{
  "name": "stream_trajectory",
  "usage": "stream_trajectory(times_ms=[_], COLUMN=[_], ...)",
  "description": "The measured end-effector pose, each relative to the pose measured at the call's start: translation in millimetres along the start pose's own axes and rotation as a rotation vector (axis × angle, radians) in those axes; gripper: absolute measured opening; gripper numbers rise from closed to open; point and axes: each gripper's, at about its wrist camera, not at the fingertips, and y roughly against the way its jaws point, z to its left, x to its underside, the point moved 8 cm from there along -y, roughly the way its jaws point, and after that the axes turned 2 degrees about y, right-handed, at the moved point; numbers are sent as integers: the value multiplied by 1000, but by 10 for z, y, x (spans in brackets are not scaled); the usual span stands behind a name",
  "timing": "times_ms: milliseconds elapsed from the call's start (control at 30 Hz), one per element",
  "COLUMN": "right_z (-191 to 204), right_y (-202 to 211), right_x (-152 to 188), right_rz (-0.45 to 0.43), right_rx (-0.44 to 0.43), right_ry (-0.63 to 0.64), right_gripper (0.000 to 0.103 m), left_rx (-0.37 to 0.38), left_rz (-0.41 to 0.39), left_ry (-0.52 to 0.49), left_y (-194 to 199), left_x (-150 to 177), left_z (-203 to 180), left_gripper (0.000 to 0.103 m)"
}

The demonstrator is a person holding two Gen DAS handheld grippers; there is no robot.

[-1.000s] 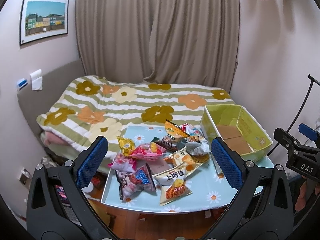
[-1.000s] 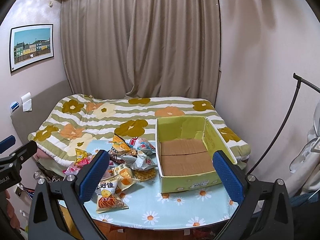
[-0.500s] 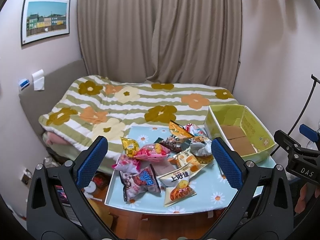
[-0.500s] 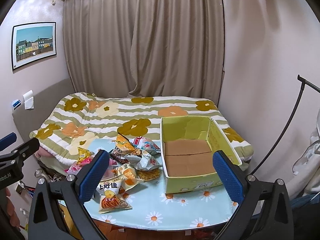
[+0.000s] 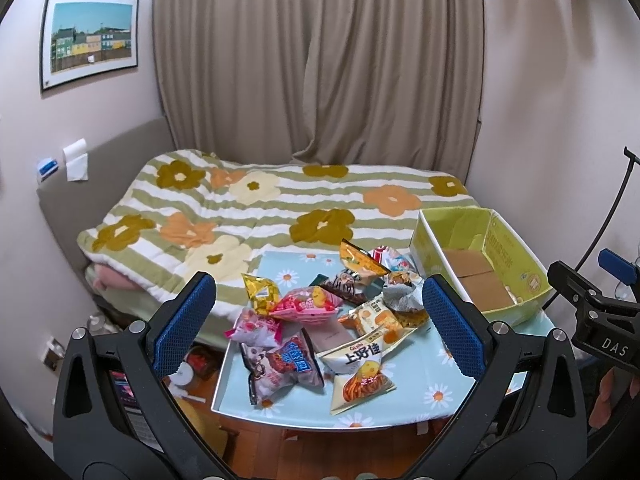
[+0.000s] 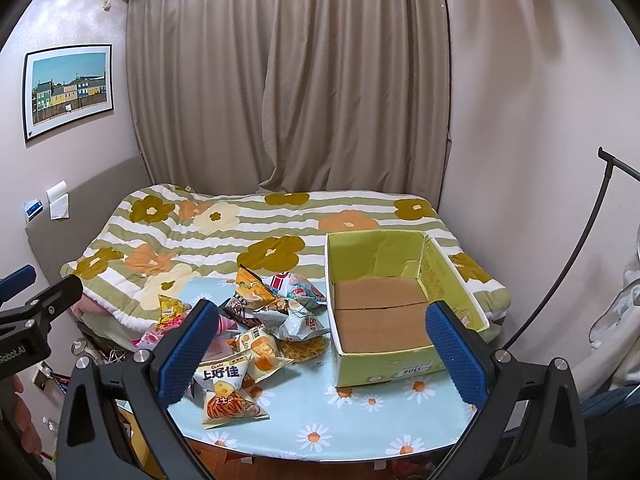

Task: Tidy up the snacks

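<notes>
Several snack bags point(image 5: 332, 320) lie in a heap on the left part of a small table with a blue daisy cloth point(image 5: 436, 396). Among them are a white and yellow chips bag point(image 5: 360, 368) point(image 6: 226, 390), a pink bag point(image 5: 306, 304) and a purple bag point(image 5: 282, 368). A yellow-green cardboard box point(image 5: 516, 256) point(image 6: 400, 368) stands open and empty on the table's right side. My left gripper point(image 5: 320, 332) hovers open, above and in front of the heap. My right gripper point(image 6: 324, 348) hovers open before the box, holding nothing.
A bed with a flower-patterned quilt point(image 5: 280, 208) runs behind the table, with beige curtains point(image 5: 320, 60) beyond it. A black stand pole point(image 6: 580, 264) leans at the right wall. Clutter lies on the wooden floor point(image 5: 192, 368) left of the table.
Both grippers have drawn back and risen a little, so the table, snacks and box look smaller and lower. Nothing on the table has moved.
</notes>
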Motion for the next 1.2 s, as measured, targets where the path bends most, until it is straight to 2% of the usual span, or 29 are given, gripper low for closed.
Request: stream_trajectory(times_ms=[467,667,833,1067,1200], right_z=[60,89,166,454,637], right_y=[10,-42,-321,-813,-1070], right_x=[30,181,450,877,1082], right_rz=[3,65,162,302,372], right_rx=[-5,-49,-133,-264,-322], right_ry=[1,11,14,9,14], right_gripper=[103,103,103,103,103], left_rx=[-9,-40,-98,-76,-42], left_rz=[18,63,168,336,392], left_ry=[2,58,82,85,-17], left_y=[-49,-110,-244,-652,-960], left_x=[100,174,479,1087,1329], left_z=[14,259,498,645,707], left_gripper=[103,103,103,103,103])
